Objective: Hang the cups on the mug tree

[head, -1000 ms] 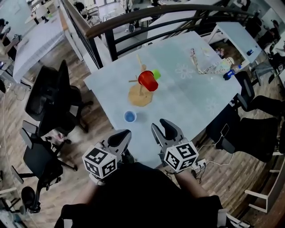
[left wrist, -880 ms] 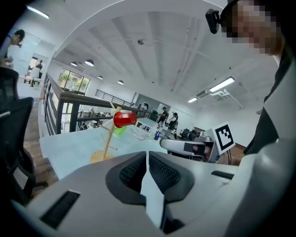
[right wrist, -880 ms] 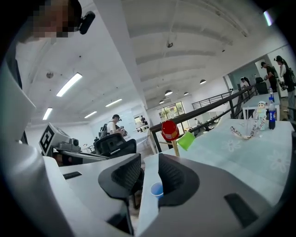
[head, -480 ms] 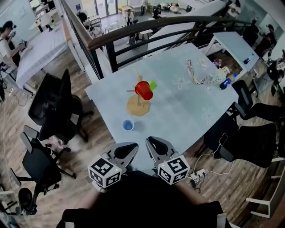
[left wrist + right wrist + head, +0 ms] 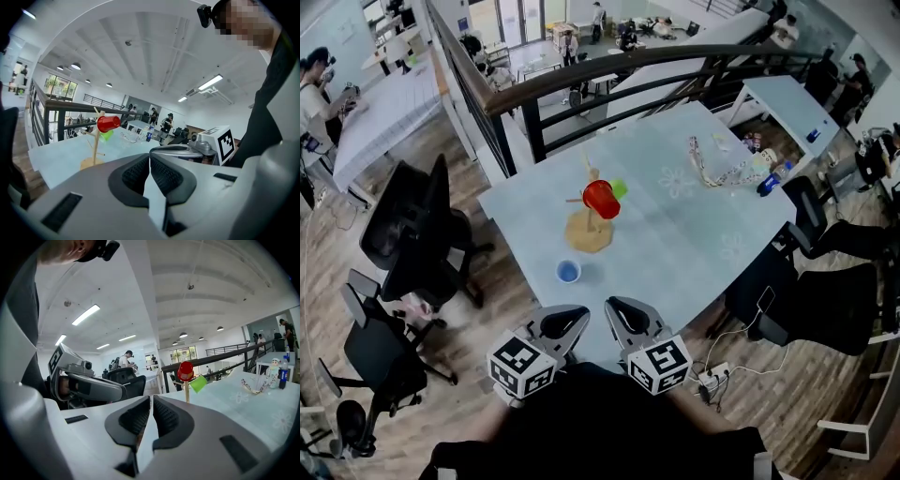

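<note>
Item: left gripper [image 5: 149,157], right gripper [image 5: 151,398]. Jaws pressed together, empty; right just closed.
Item: blue cup [image 5: 568,272]. On bench [image 5: 694,234], 7 o'clock of tree [image 5: 589,230].
Risk: reach with jaws shut and you tip it, or knock red cup [image 5: 601,199] off.

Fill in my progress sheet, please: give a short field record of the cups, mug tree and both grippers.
mug tree: upright on the table
red cup: hung on the tree
green cup: hung on the tree beside the red cup
blue cup: standing on the table, unhung
left gripper: shut, empty
right gripper: jaws have just been closing, now shut, empty
</note>
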Tool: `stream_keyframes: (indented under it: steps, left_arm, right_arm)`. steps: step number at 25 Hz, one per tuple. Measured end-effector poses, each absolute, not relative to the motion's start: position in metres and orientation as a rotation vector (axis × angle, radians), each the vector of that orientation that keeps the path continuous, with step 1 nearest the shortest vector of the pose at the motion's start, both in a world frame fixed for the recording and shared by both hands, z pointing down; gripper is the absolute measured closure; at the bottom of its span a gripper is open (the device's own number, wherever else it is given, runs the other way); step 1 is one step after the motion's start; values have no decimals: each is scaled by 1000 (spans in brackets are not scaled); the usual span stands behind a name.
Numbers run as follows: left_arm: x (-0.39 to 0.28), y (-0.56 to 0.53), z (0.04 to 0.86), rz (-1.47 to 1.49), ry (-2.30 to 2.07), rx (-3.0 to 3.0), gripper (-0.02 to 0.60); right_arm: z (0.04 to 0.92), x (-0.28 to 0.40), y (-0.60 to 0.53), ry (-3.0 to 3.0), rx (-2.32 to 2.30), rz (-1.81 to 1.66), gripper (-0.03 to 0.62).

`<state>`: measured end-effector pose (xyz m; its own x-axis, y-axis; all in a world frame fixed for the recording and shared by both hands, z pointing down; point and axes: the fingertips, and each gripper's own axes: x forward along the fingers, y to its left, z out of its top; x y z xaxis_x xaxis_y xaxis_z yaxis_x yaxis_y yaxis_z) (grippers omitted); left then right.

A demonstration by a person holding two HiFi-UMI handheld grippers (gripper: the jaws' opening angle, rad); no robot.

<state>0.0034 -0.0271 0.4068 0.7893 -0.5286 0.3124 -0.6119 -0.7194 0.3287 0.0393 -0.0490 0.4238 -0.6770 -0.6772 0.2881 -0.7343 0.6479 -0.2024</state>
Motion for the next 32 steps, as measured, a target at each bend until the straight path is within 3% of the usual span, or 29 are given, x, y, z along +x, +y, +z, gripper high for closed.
stream_keyframes:
  steps: [32]
  left_arm:
    - [-21,-45,406,218,-974,2552,561]
  right_arm:
    - [431,23,-55,-2656,1101,500,546]
